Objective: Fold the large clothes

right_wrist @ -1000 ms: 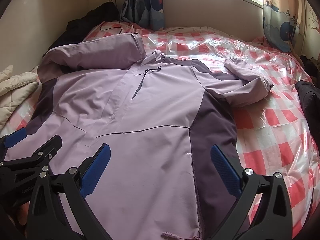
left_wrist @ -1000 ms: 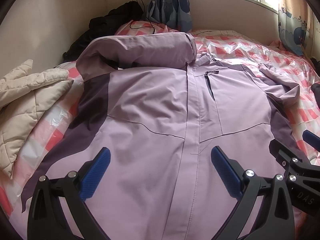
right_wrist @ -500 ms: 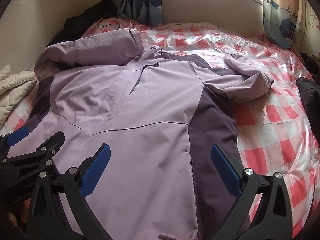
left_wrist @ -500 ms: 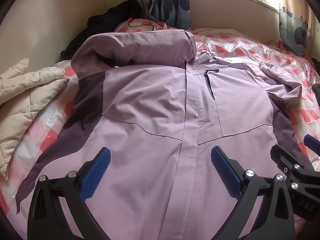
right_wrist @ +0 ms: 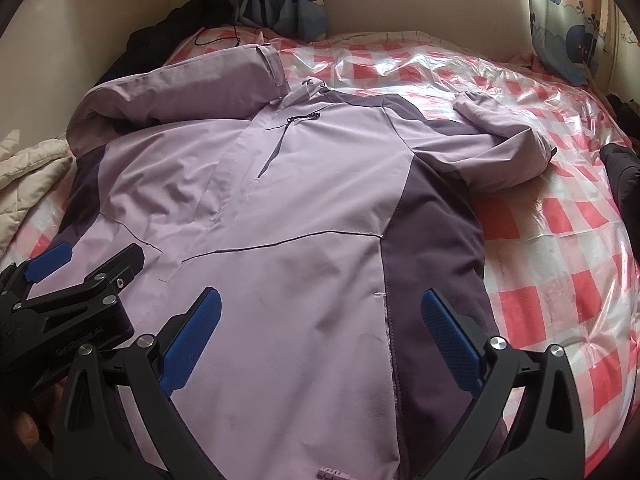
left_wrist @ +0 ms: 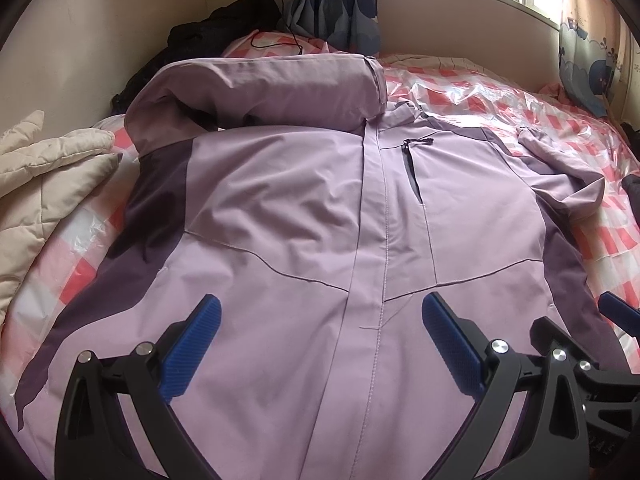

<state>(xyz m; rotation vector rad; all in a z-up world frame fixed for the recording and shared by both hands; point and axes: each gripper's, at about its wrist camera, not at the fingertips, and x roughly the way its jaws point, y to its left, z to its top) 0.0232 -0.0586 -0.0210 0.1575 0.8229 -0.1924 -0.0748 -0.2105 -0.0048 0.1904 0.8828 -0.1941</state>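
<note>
A lilac jacket [left_wrist: 304, 216] with dark purple side panels lies front up on the bed; it also shows in the right wrist view [right_wrist: 280, 216]. Its left sleeve [left_wrist: 260, 92] is folded across the chest near the collar. Its right sleeve [right_wrist: 508, 148] lies bent out on the bed. My left gripper [left_wrist: 320, 332] is open and empty above the lower front by the zip line. My right gripper [right_wrist: 320, 328] is open and empty above the lower right front, beside the left gripper [right_wrist: 72, 280].
The bed [right_wrist: 560, 260] has a red and white checked cover under clear plastic. A beige quilted blanket [left_wrist: 44, 184] lies at the left. Dark clothes [left_wrist: 224, 12] are piled at the far left corner by the wall, and another dark garment [right_wrist: 624, 176] at the right edge.
Both grippers have moved forward and a little lower over the jacket, so it fills more of each view. Both stayed open. The jacket has not moved.
</note>
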